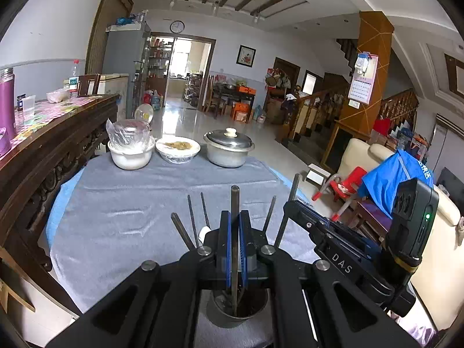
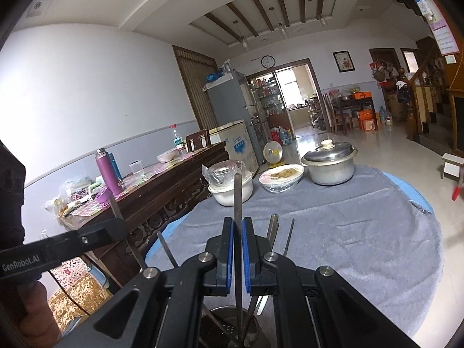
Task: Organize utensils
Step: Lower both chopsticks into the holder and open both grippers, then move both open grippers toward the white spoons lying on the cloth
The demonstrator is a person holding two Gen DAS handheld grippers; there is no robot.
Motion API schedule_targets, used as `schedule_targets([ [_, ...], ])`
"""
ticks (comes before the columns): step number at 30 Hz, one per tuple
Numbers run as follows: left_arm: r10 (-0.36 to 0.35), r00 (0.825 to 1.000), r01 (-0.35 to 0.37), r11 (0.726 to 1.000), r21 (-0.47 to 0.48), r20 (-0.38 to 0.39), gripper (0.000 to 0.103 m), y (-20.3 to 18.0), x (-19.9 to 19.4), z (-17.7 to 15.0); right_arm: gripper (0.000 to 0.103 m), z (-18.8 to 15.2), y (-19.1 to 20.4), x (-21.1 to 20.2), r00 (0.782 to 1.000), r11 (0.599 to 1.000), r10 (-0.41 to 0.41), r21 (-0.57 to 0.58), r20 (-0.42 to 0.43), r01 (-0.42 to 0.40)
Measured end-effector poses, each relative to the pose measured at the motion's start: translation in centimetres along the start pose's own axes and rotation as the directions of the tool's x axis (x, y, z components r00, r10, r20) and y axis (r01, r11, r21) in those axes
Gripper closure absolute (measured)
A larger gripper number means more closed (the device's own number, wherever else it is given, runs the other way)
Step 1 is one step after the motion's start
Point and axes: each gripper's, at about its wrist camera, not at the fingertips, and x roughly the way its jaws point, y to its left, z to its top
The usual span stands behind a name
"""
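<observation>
In the left wrist view my left gripper [image 1: 235,214] is shut on a dark chopstick [image 1: 235,200] that stands upright, its lower end inside a metal utensil holder [image 1: 220,316] just below the jaws. Several more chopsticks [image 1: 190,217] and a white spoon handle [image 1: 204,232] lean out of the holder. My right gripper [image 2: 237,220] is shut on another dark chopstick [image 2: 237,191], which also reaches down into the holder [image 2: 214,327]. Each gripper shows in the other's view: the right gripper [image 1: 293,206] from the side, the left gripper [image 2: 119,226] at the left.
A grey cloth [image 1: 145,197] covers the round table. At its far edge stand a plastic-wrapped white bowl [image 1: 130,150], a covered dish of food [image 1: 177,148] and a lidded metal pot [image 1: 229,148]. A dark wooden sideboard [image 1: 58,133] is on the left, a sofa [image 1: 435,261] on the right.
</observation>
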Motion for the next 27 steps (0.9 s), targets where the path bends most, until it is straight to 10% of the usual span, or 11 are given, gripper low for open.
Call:
schedule_targets([
  [10,-0.018,1.0,0.018,1.0,0.004,-0.022,0.098,0.4,-0.1,-0.1,0.092,0.2,0.0,-0.3,0.999,0.999,0.041,0.024,-0.028,-0.041],
  [14,-0.007,1.0,0.007,1.0,-0.013,0.028,0.084,1.3,-1.1,0.5,0.069,0.8,-1.0,-1.5,0.999,0.998,0.028,0.064,0.032,-0.03],
  [27,0.165,0.981,-0.149,0.977,-0.154,0.099,0.069,7.8,-2.6,2.1,0.069,0.3,-7.1,0.3,0.997,0.962,-0.063,0.264,-0.048,0.074],
])
